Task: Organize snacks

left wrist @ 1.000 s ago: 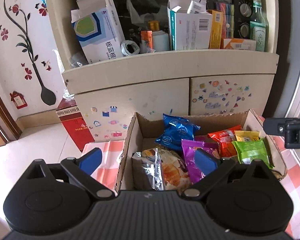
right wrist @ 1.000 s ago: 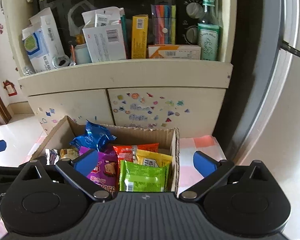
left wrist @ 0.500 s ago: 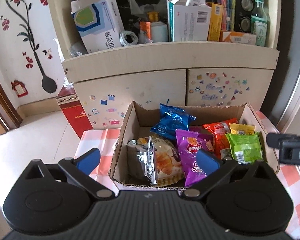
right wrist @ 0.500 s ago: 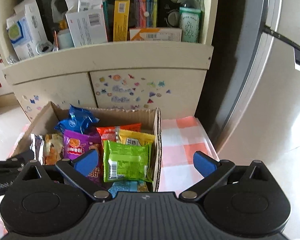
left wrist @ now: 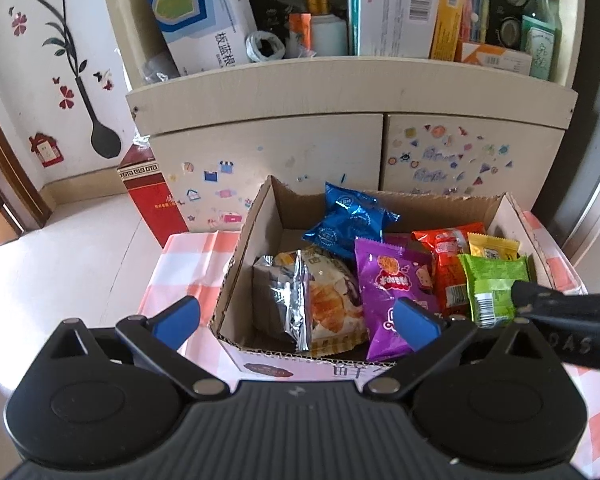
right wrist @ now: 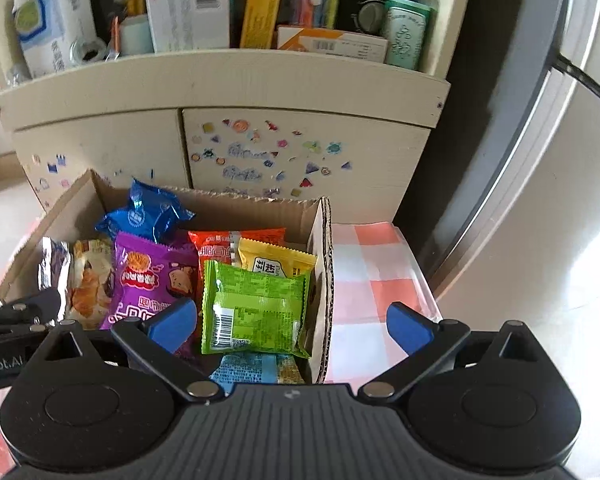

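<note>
A cardboard box (left wrist: 236,268) (right wrist: 320,264) on a pink checked cloth holds several snack packs: a blue one (left wrist: 350,220) (right wrist: 144,212) at the back, a silver bread pack (left wrist: 308,300) (right wrist: 84,284), a purple pack (left wrist: 392,284) (right wrist: 152,280), an orange one (left wrist: 444,244) (right wrist: 228,244), a yellow one (left wrist: 492,246) (right wrist: 276,264) and a green one (left wrist: 492,284) (right wrist: 256,308). My left gripper (left wrist: 296,320) is open and empty over the box's near left side. My right gripper (right wrist: 292,324) is open and empty over the box's right wall.
A cream cabinet (left wrist: 300,148) (right wrist: 300,152) with stickers stands behind the box; its shelf holds cartons and a green bottle (left wrist: 540,32). A red carton (left wrist: 152,196) stands on the floor at left. A fridge (right wrist: 540,160) is at right. A blue pack (right wrist: 252,368) lies low in the box.
Both grippers have pulled back and risen, so more of the box's inside and near edge shows. The packs have not moved. Both grippers stay open.
</note>
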